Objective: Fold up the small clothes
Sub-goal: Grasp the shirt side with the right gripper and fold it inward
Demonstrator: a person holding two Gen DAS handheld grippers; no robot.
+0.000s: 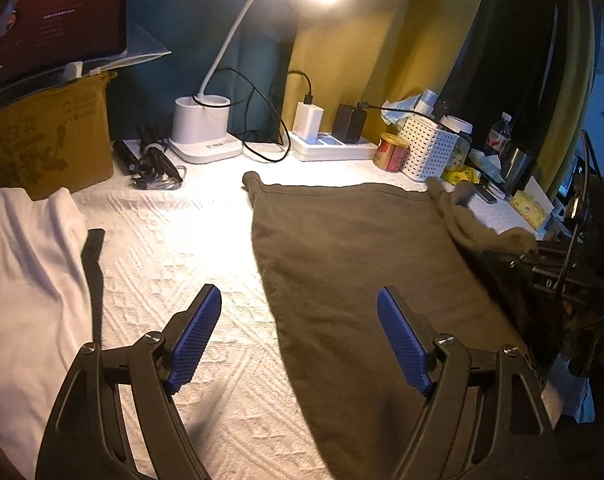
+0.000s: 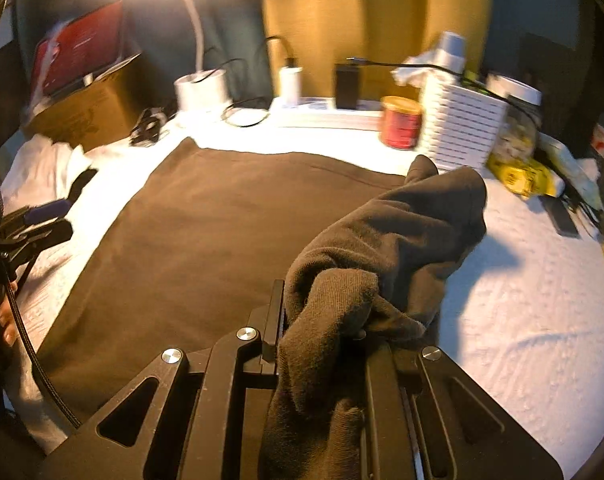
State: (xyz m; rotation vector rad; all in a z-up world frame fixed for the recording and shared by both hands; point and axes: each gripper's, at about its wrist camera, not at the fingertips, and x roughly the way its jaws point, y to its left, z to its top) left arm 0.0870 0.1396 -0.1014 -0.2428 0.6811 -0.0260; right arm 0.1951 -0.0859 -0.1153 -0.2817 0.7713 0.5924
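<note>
Between right-wrist jaws only: bunched brown cloth (image 2: 381, 248)

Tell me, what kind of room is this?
Probably a home bedroom or dorm corner: a white quilted cover under the brown garment, a desk lamp, a power strip and curtains.

A dark brown-grey garment (image 1: 341, 264) is spread flat over most of the bench's white textured cover (image 1: 174, 248), its far hem lying straight and its far left corner slightly curled. Its right-hand part (image 2: 401, 248) is lifted off the cover and bunched into folds, pinched where it is raised. A white garment (image 1: 26, 264) lies rumpled at the left edge, apart from the dark one.
</note>
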